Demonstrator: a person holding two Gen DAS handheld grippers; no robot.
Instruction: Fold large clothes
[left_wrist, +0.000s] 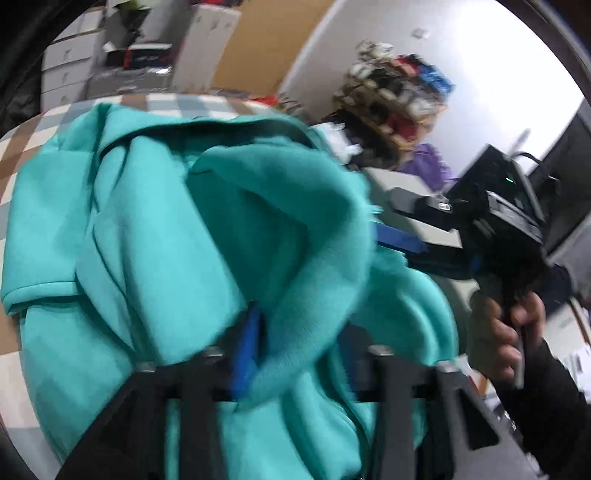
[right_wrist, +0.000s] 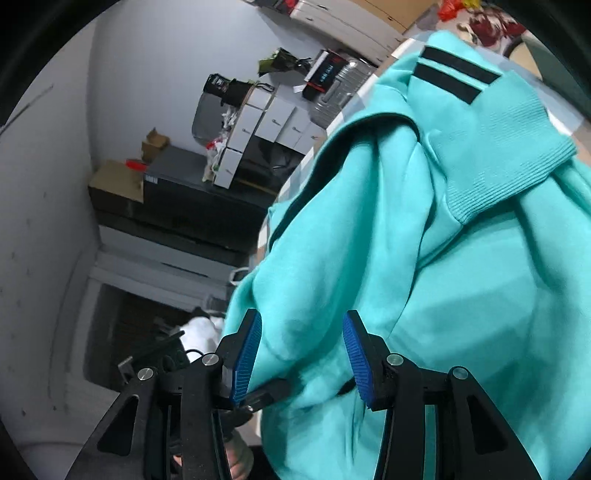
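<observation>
A large teal sweatshirt (left_wrist: 155, 229) lies bunched on a checked tablecloth (left_wrist: 166, 101). In the blurred left wrist view my left gripper (left_wrist: 299, 332) stands with its jaws apart. One blue pad (left_wrist: 247, 347) shows, and a fold of teal cloth drapes over the other finger. My right gripper (left_wrist: 397, 238) reaches into the garment's right edge, held by a hand (left_wrist: 513, 325). In the right wrist view the sweatshirt (right_wrist: 424, 258) fills the frame, with a ribbed cuff (right_wrist: 506, 155) and two black stripes (right_wrist: 454, 77) on top. My right gripper (right_wrist: 301, 339) is open, with loose cloth between its pads.
White boxes (right_wrist: 266, 122), a silver suitcase (right_wrist: 340, 85) and a dark cabinet (right_wrist: 192, 206) stand beyond the table's edge. A heap of mixed clothes (left_wrist: 395, 99) and a purple garment (left_wrist: 428, 162) lie at the back right. White drawers (left_wrist: 66, 70) are at the far left.
</observation>
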